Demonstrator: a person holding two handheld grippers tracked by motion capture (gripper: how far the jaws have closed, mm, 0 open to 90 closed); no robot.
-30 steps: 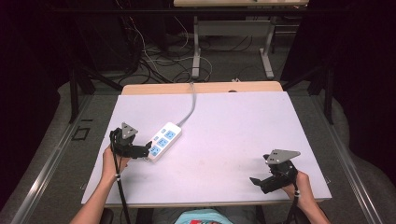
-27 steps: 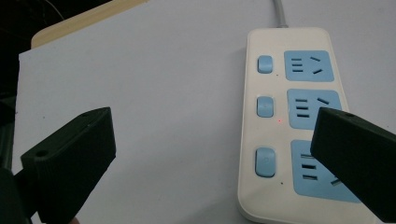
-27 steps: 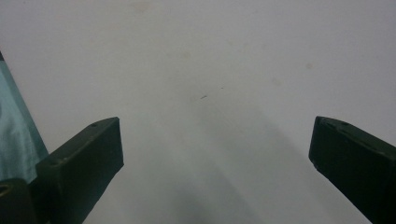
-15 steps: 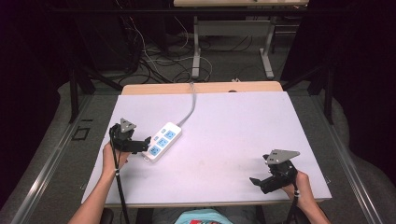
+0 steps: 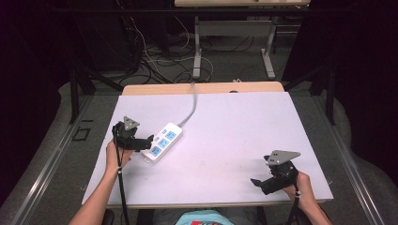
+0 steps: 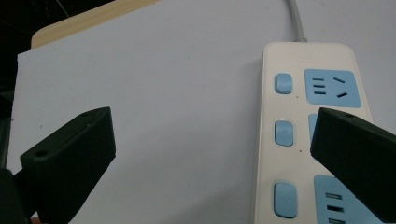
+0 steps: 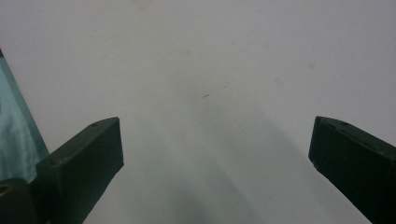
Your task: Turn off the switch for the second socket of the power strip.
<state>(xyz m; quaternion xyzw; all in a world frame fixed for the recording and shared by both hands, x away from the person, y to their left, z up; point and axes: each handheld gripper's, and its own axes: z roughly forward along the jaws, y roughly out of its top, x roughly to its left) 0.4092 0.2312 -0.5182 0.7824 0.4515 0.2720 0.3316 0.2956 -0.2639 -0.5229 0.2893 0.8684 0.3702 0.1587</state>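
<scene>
Left gripper [image 5: 149,139]: your jaws gape, one apparently over the power strip [image 5: 162,141].
Right gripper [image 5: 256,182]: yours gapes above bare table [image 5: 234,131].

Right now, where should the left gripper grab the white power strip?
Probably the power strip's near end, across its narrow width, coming from its left long side, where the open left gripper already is. It lies flat, and the cord leaves the far end.

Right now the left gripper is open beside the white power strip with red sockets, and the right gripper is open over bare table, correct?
Not quite: the white power strip has blue sockets, not red, as the left gripper view shows. The left gripper and right gripper are indeed open.
</scene>
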